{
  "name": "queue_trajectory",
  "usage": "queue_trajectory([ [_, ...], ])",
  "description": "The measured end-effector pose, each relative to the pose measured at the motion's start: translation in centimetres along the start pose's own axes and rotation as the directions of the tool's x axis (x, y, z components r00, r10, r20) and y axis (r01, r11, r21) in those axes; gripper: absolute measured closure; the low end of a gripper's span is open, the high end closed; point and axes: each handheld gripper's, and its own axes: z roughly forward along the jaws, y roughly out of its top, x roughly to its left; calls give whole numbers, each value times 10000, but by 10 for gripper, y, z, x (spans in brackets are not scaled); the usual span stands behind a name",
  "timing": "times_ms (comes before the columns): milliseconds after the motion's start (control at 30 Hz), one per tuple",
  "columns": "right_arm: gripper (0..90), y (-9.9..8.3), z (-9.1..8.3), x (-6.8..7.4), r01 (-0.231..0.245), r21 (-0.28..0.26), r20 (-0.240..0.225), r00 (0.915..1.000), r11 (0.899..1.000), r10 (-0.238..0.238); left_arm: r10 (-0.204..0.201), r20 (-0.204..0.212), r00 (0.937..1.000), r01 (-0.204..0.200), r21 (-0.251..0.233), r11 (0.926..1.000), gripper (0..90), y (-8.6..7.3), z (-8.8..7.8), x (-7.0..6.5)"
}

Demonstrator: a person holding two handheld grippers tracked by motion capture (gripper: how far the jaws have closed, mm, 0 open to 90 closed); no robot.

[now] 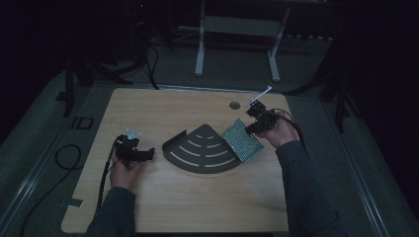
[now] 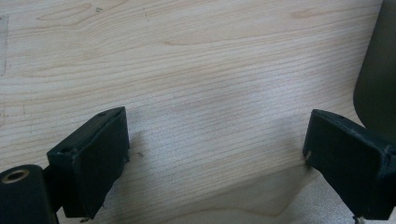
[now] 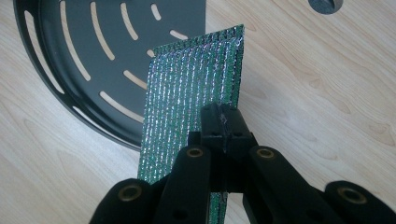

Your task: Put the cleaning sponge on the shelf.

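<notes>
**Right tool pinches the glittery scouring pad beside the slotted tray**

The right tool (image 3: 223, 126) has its two black jaws drawn together on the near edge of a thin green scouring pad (image 3: 187, 98) with a silvery, woven sheen. The grip sits at one end of the pad, close to a corner, and the rest of the sheet stands out ahead of the jaws, over the bench (image 3: 303, 93). In the high view the pad (image 1: 241, 141) hangs tilted at the right rim of a dark, fan-shaped tray (image 1: 200, 150) with curved slots; whether its lower edge touches the tray or the wood I cannot tell.

The pad looks light and thin. It holds its flat shape while gripped at one end, so it seems fairly springy rather than limp, though it would likely bend if pressed on. Its rough weave should give the jaws good bite, so slipping seems unlikely. An edge pinch like this one looks sound; a hold nearer the middle of that edge would probably stop the sheet from twisting.

The left tool (image 2: 215, 149) rests low over bare wood, jaws wide apart with nothing between them, the tray's dark edge (image 2: 378, 79) just off to one side. In the high view it (image 1: 134, 152) lies left of the tray. A small round hole (image 1: 234, 105) sits in the bench farther back.
</notes>
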Motion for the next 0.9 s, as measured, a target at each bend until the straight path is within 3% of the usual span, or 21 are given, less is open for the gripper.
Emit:
queue_trajectory([
  [400,899,11,10,5,213,80,-39,9998,9997,-213,-3,-2,10000,3,-9,10000,76,0,0,0],
  [900,899,19,23,6,134,-17,-153,9998,9999,-134,-3,-3,10000,3,-9,10000,76,0,0,0],
])
